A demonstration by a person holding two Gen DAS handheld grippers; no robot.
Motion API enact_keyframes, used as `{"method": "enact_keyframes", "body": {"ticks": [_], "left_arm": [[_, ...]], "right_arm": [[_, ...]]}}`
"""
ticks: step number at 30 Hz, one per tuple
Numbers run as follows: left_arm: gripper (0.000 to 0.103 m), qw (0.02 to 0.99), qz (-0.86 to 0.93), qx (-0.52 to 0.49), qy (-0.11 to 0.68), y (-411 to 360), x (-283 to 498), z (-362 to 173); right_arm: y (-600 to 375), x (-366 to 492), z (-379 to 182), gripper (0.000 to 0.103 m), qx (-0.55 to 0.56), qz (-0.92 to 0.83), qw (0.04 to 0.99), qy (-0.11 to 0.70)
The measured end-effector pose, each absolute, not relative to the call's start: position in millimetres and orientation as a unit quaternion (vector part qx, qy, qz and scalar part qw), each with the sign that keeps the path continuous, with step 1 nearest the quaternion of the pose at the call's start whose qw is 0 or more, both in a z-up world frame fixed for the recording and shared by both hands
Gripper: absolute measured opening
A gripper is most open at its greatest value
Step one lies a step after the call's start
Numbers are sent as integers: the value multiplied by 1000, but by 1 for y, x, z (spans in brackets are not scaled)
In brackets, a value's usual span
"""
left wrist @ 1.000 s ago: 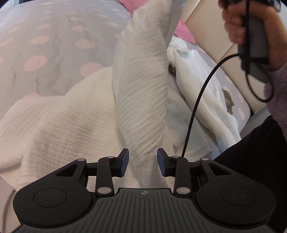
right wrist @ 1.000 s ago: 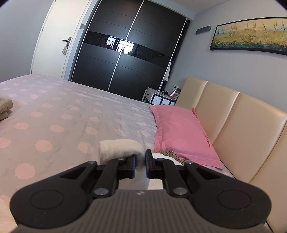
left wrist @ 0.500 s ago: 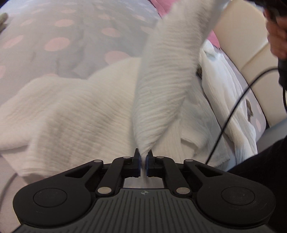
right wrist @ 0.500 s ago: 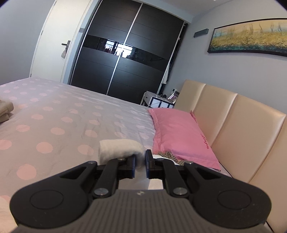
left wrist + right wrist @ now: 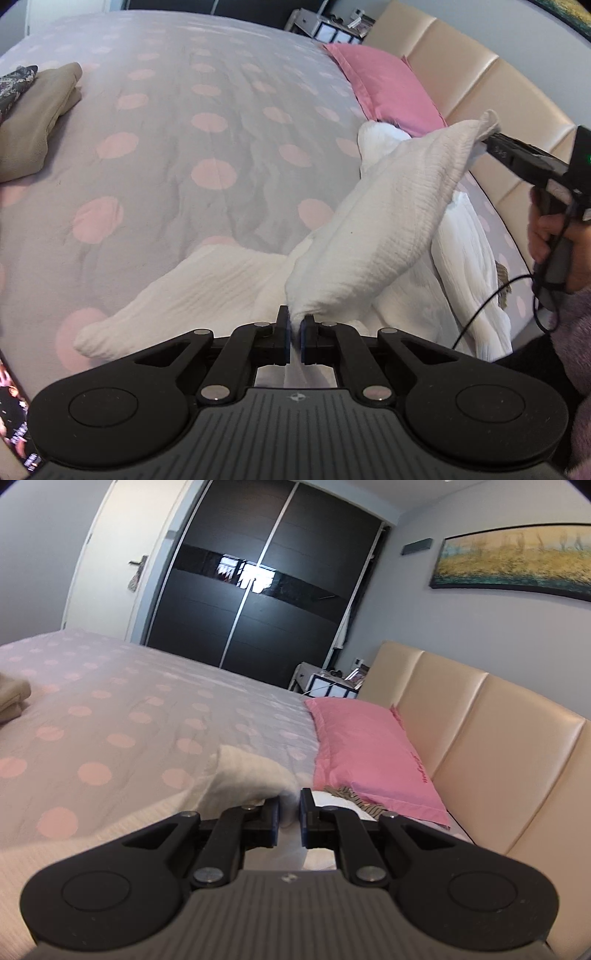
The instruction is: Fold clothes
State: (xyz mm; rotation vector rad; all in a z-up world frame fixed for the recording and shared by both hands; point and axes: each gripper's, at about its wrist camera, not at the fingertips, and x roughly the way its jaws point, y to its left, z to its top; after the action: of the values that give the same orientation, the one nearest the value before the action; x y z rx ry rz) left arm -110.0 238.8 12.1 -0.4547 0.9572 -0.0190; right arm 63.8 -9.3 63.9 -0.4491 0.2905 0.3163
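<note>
Both claws pinch the white garment: the left claw grips a low edge, the right claw a raised corner above the bed. Pulling apart evenly should tauten it for folding.

The left gripper points steeply downward, its jaws clamped on a pinch of the white garment. The right gripper points nearly level, jaws narrowly apart and pinching another edge of the same garment. The person's right hand wraps its handle, with a fuzzy purple sleeve behind.
</note>
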Motion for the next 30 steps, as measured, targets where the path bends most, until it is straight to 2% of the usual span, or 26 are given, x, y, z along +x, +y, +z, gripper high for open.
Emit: {"method": "enact_keyframes", "body": {"ticks": [9,10,11,14,16,20,26,30], "left_arm": [[3,836,56,-208,506,272,-86,-35],[5,839,69,-200,502,272,-84,-37],[13,842,82,-192,498,271,-84,-40],[26,851,125,-167,482,271,-90,-39],[26,862,132,-149,466,265,-96,-31],[34,885,146,-97,432,243,-103,-9],[36,910,135,-40,389,200,-102,9],[37,907,97,-41,407,192,-91,6]], "right_arm": [[39,81,18,12,-296,186,917,193],[44,83,13,12,-302,188,914,197],[48,84,9,12,-306,190,911,201],[57,87,-1,12,-317,194,904,212],[62,89,-7,12,-326,196,900,214],[68,94,-13,12,-332,195,895,224],[70,97,-14,12,-332,198,893,229],[71,99,-13,12,-332,199,893,231]]}}
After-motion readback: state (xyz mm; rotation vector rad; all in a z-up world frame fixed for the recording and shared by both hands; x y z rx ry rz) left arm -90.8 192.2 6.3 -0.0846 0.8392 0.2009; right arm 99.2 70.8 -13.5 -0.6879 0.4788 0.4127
